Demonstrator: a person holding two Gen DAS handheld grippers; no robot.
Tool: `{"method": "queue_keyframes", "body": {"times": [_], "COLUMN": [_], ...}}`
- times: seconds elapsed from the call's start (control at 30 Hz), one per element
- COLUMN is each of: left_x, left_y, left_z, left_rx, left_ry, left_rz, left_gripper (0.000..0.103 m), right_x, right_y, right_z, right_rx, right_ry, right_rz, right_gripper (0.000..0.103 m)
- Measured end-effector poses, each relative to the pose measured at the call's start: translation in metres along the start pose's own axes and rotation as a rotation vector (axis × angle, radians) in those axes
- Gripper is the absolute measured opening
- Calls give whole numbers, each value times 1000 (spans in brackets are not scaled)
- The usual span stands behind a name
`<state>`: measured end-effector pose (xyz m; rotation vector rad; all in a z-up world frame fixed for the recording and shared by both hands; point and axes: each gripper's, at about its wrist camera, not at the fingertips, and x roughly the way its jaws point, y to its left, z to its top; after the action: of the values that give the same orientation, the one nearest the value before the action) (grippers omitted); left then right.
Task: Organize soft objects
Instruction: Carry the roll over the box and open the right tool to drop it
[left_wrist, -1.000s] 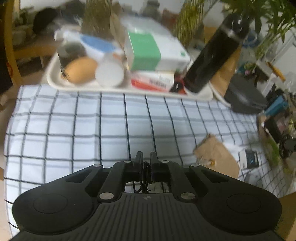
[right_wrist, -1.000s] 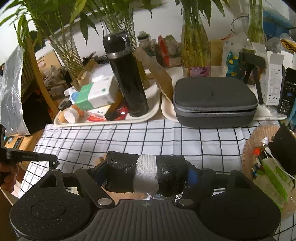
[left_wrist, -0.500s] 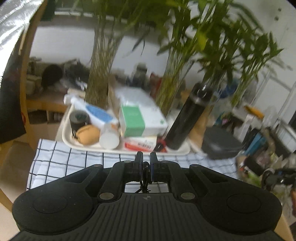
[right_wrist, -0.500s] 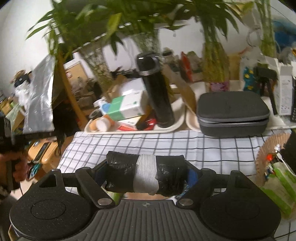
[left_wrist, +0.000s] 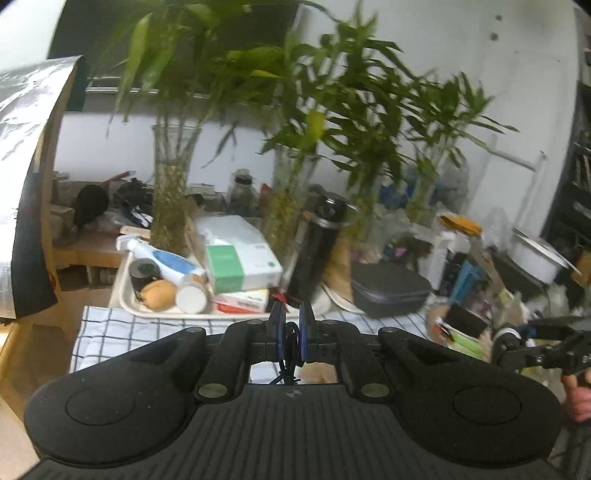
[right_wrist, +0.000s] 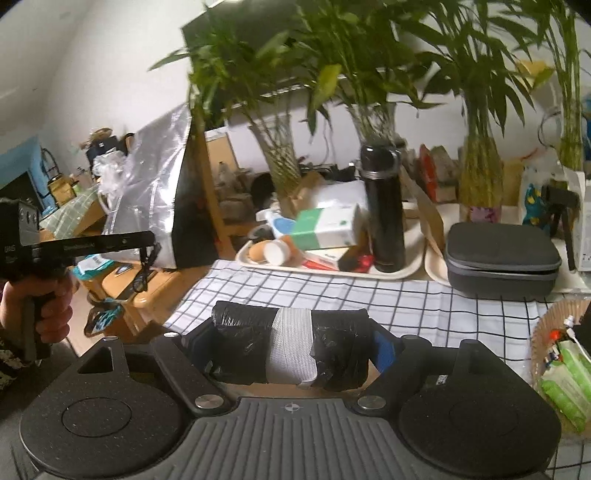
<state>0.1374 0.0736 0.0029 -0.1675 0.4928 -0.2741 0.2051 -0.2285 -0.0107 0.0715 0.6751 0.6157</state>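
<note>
A: Starting at the tools. We find the right gripper (right_wrist: 293, 347) with its jaws set wide and pressed on both ends of a black roll (right_wrist: 291, 349) banded in white, which lies crosswise between them.

B: We find the left gripper (left_wrist: 291, 332) with its jaws nearly together, pinching a thin black cord (left_wrist: 290, 352) that hangs between the pads.

A: Past the right gripper's tips we note a checked cloth (right_wrist: 332, 291) on the table. Well beyond it a tray (right_wrist: 406, 264) holds a green and white box (right_wrist: 325, 227) and an upright black flask (right_wrist: 382, 206).

B: To the right of that tray, a grey case (right_wrist: 498, 258). Behind everything, glass vases of bamboo (right_wrist: 480, 173).
</note>
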Motion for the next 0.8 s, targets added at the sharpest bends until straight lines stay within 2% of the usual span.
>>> {"method": "queue_keyframes", "body": {"times": [0.23, 0.4, 0.6, 0.8], "left_x": [-20, -26, -26, -20], "left_y": [-28, -50, -71, -78], "left_z": [-9, -19, -39, -53], "left_rx": [68, 128, 211, 224], "left_ry": [58, 133, 240, 337], "left_rz": [-70, -116, -95, -40], "left_gripper": [8, 8, 8, 8], "right_x": [-17, -22, -23, -19], "right_y": [26, 42, 57, 63], "right_z": [-22, -33, -44, -55], "right_rx": [-55, -95, -89, -65], "right_ry": [49, 87, 146, 182], "right_rz": [3, 8, -24, -56], "right_gripper": [83, 83, 83, 84]}}
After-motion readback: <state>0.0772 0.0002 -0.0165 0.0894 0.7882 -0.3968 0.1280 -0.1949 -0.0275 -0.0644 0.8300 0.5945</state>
